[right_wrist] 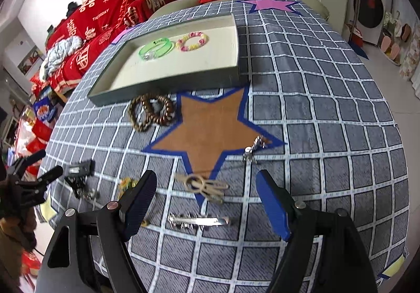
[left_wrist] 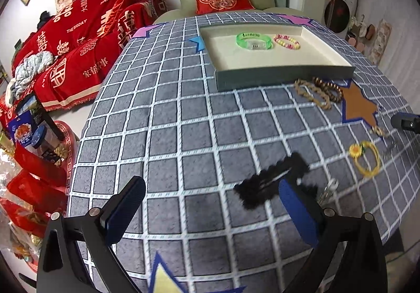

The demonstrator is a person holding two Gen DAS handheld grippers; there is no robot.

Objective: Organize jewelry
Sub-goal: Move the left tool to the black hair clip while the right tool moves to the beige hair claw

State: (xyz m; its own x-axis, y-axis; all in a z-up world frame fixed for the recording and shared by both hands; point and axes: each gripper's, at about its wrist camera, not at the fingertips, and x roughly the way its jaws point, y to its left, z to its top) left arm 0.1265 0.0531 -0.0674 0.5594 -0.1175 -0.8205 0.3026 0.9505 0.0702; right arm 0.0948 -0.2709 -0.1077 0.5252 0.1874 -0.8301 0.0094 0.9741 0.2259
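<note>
Between the right tongs (right_wrist: 206,203), jaws wide w/ nothing held, a silver hair clip (right_wrist: 198,221) lies on the surface (right_wrist: 328,114), long axis crosswise to the fingers. Left tongs (left_wrist: 210,211) (also wide, empty) sit by a black fuzzy clip (left_wrist: 265,182); tray (right_wrist: 168,88) well ahead.

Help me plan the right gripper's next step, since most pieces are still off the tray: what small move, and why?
Probably lower the right gripper onto the silver clip. Its jaws are open and empty, the clip lies between the fingers, and the tray holds only two bracelets.
</note>
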